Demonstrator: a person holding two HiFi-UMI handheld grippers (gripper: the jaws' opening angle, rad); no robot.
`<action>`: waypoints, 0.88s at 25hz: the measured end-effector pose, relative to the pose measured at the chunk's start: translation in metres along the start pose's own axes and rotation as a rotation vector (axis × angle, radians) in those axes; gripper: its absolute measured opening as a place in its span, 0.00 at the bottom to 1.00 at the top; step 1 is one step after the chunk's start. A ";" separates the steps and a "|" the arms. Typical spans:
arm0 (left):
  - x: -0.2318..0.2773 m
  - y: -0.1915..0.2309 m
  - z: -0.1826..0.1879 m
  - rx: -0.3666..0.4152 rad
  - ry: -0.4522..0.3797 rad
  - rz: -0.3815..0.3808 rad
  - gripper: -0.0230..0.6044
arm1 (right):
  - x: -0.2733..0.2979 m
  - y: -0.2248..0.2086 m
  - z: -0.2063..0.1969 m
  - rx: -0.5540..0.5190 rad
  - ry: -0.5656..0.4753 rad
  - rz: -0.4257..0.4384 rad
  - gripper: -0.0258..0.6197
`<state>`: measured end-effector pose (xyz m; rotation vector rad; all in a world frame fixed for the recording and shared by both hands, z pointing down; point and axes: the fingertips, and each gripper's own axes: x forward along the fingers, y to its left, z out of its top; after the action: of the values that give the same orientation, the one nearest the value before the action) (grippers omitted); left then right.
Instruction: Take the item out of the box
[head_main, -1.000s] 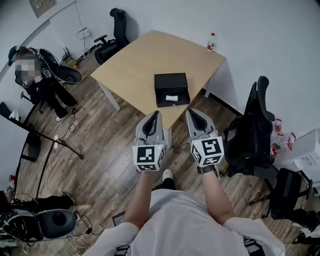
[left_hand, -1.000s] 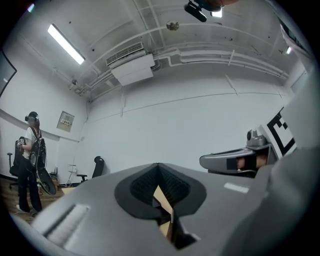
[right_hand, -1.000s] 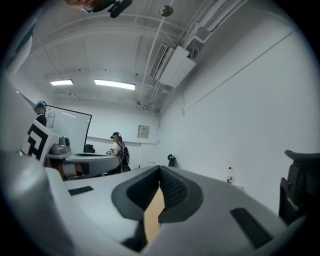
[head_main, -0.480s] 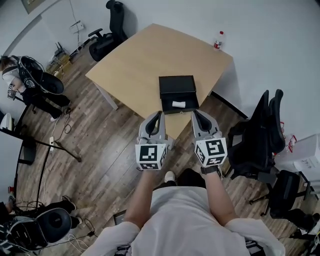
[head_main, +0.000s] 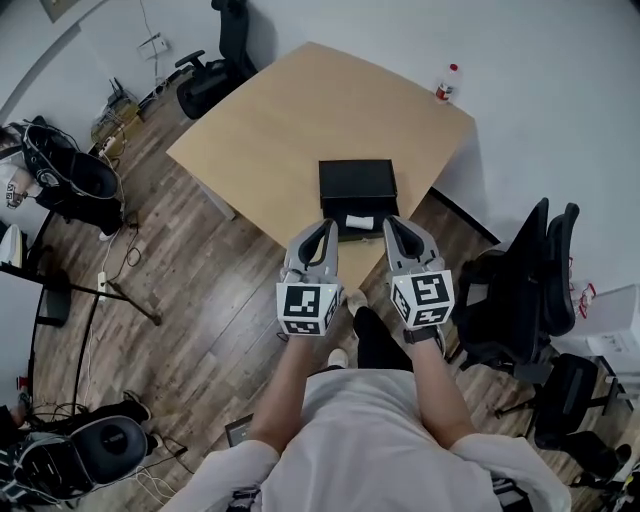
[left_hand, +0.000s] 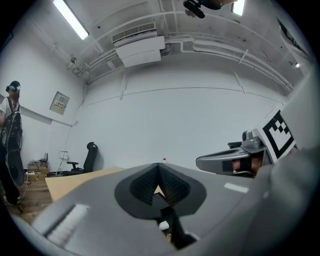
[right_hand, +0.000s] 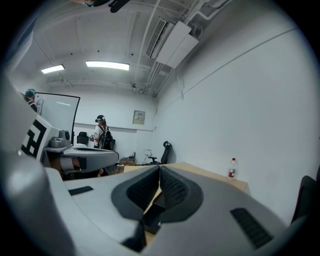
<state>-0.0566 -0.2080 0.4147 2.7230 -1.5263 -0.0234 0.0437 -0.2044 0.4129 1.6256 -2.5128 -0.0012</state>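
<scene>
A black box (head_main: 357, 190) lies open on the wooden table (head_main: 270, 130), near its front corner. A small white item (head_main: 360, 220) rests in its open front part. My left gripper (head_main: 324, 228) and right gripper (head_main: 391, 224) are held side by side just short of the box, both shut with nothing between the jaws. In the left gripper view the pads meet at the left gripper (left_hand: 158, 176), and the right gripper's body (left_hand: 235, 160) shows beside it. In the right gripper view the right gripper (right_hand: 160, 180) is shut too, with a dark piece of the box (right_hand: 156, 212) behind its jaws.
A plastic bottle (head_main: 445, 82) stands at the table's far corner. Black office chairs stand at the right (head_main: 520, 290) and beyond the table (head_main: 215, 60). A person with a backpack (right_hand: 102, 135) stands far off. Bags and cables (head_main: 60, 180) lie on the wooden floor at left.
The view has closed in on the table. Both grippers now sit nearer the box's front edge, still side by side and shut.
</scene>
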 end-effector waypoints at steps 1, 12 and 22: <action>0.006 0.002 0.001 0.001 -0.002 0.001 0.05 | 0.005 -0.003 0.000 -0.002 0.001 0.005 0.06; 0.085 0.024 -0.011 -0.002 0.032 0.040 0.05 | 0.071 -0.047 -0.021 -0.026 0.074 0.086 0.06; 0.117 0.045 -0.046 -0.026 0.100 0.067 0.05 | 0.114 -0.046 -0.079 -0.081 0.216 0.194 0.06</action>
<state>-0.0331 -0.3314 0.4610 2.6087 -1.5764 0.0922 0.0492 -0.3205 0.5014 1.2725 -2.4565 0.0879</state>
